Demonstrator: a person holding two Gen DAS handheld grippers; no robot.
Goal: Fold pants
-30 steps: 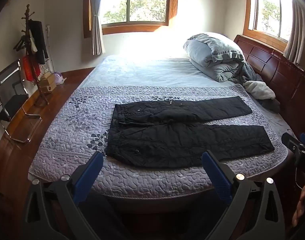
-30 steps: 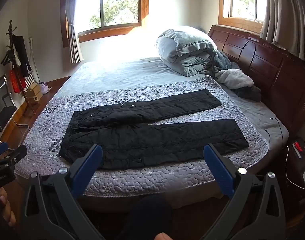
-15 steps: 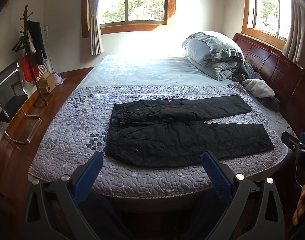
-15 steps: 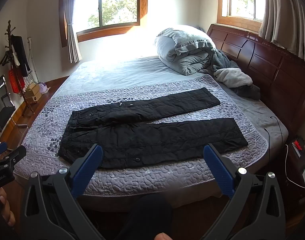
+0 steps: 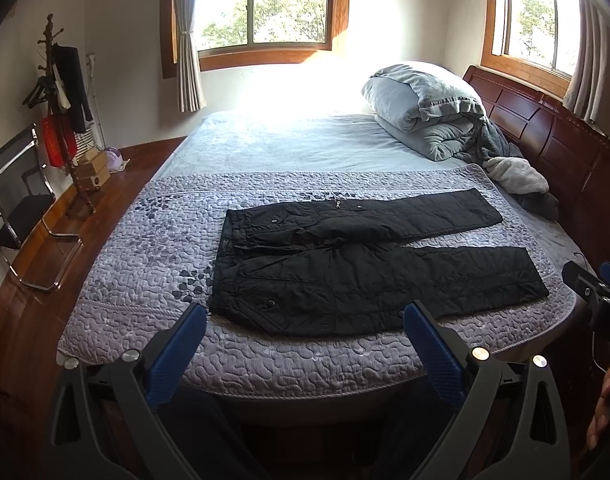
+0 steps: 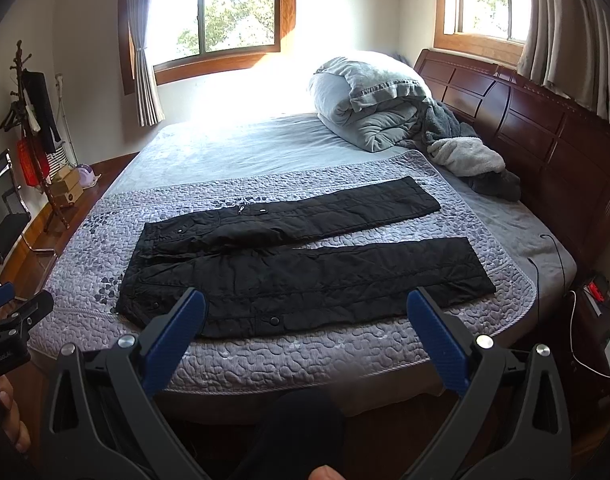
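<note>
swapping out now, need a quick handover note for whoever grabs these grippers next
Left gripper: jaws open, empty, held short of the bed's near edge.
Right gripper: jaws open, empty, also short of the near edge.
Black pants lie flat and unfolded on the quilted cover, waistband to the left, both legs spread apart toward the headboard on the right.
Done: pants laid out; no fold made.
Left: probably bring one leg over the other, then fold lengthwise.

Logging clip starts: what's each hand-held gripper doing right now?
Left hand-held gripper: open, empty, short of the pants.
Right hand-held gripper: open, empty, also short of the pants.
</note>
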